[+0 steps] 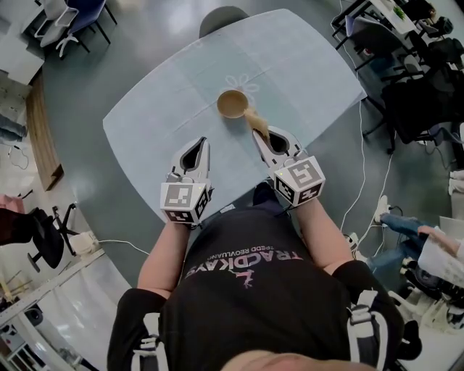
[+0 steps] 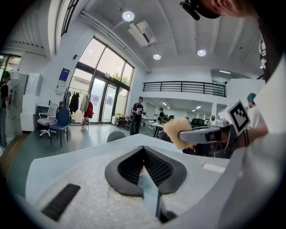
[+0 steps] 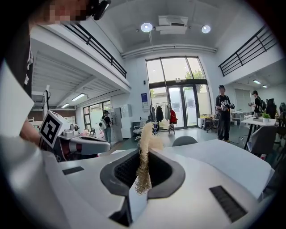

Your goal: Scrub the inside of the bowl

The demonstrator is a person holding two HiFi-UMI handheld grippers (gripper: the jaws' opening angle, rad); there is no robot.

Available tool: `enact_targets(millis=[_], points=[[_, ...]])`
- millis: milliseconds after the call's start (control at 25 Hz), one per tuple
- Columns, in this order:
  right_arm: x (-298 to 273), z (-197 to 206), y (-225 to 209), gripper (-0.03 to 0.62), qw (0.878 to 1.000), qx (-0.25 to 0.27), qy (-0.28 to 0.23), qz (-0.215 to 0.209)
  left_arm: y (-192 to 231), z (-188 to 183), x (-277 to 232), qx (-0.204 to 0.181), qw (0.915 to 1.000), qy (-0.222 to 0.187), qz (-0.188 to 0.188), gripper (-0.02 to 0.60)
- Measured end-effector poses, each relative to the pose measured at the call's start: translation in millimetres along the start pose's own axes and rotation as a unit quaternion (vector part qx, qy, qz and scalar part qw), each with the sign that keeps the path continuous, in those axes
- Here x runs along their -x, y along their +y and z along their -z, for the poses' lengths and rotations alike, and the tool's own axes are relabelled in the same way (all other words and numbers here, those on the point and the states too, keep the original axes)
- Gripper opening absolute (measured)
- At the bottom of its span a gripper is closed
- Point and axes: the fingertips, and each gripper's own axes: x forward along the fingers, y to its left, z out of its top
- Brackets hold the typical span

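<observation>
A tan bowl (image 1: 232, 103) stands upright near the middle of the pale blue table (image 1: 159, 109). My right gripper (image 1: 259, 132) is shut on a straw-coloured loofah scrubber (image 1: 256, 120), whose free end reaches to the bowl's near right rim. In the right gripper view the scrubber (image 3: 145, 150) stands up between the pads of that gripper (image 3: 144, 154). My left gripper (image 1: 199, 143) hovers over the table's near edge, left of the bowl, shut with nothing in it. The left gripper view shows its jaws (image 2: 144, 154) closed, and the scrubber (image 2: 177, 132) off to the right. Neither gripper view shows the bowl.
A grey chair back (image 1: 223, 16) stands at the table's far edge. Office chairs (image 1: 69, 18) are at the top left, with desks and dark chairs (image 1: 417, 94) at the right. A white cable (image 1: 360, 174) runs over the floor on the right. People stand in the hall behind.
</observation>
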Motion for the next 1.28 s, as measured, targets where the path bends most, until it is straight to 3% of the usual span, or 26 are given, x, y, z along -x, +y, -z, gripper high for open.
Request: enact_targets(millis=[1280], points=[[-2.0, 7.2, -1.0, 0.032, 1.000, 0.013, 0.021, -0.011, -4.0, 1.2, -10.3, 0.013, 0.9999, 0.002, 0.009, 0.015]])
